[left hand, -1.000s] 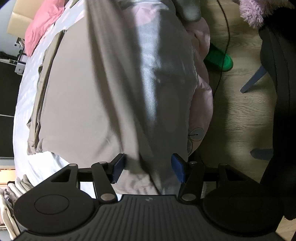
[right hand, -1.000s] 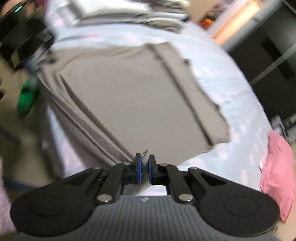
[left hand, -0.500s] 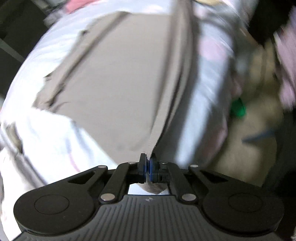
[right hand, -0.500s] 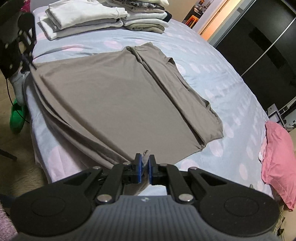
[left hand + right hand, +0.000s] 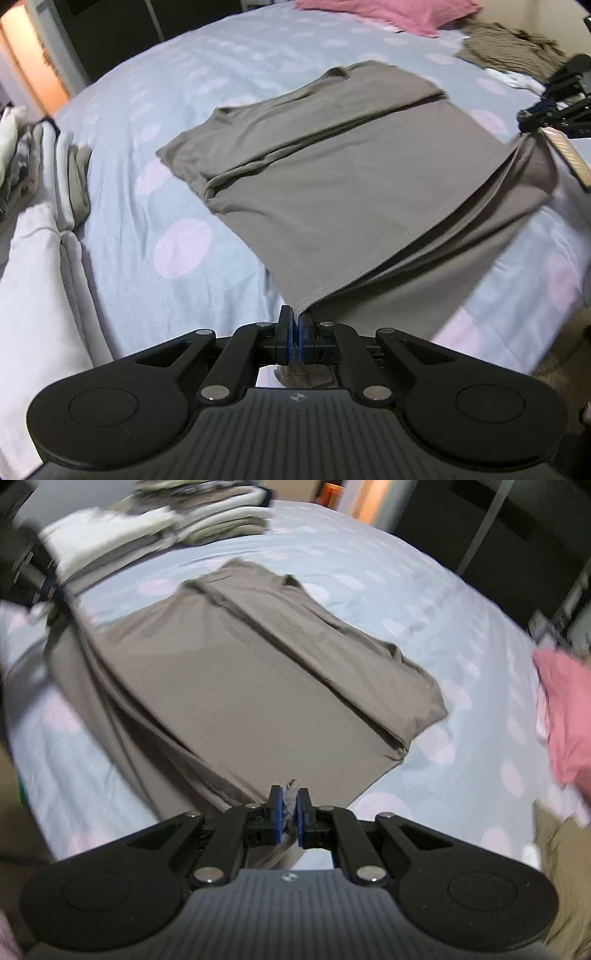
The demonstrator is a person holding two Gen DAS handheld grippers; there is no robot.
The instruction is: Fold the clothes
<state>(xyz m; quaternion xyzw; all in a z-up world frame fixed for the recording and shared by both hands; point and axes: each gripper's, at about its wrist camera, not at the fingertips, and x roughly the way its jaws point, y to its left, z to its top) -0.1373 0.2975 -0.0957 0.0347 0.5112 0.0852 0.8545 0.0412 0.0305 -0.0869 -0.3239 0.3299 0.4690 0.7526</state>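
No readable text, labels or numbers anywhere

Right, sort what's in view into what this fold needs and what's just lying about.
In the job:
- grey shirt
- left gripper, shut on its near corner
- right gripper, shut on the other corner

Lying about:
- pink pillow
- folded stack
- olive garment
- spotted bedsheet

The left gripper sits low at the near edge of its own view, its blue-padded fingers pressed together on a pinch of cloth. The right gripper is closed the same way — a small bunch of fabric between its pads — and shows again at the far right of the left view.
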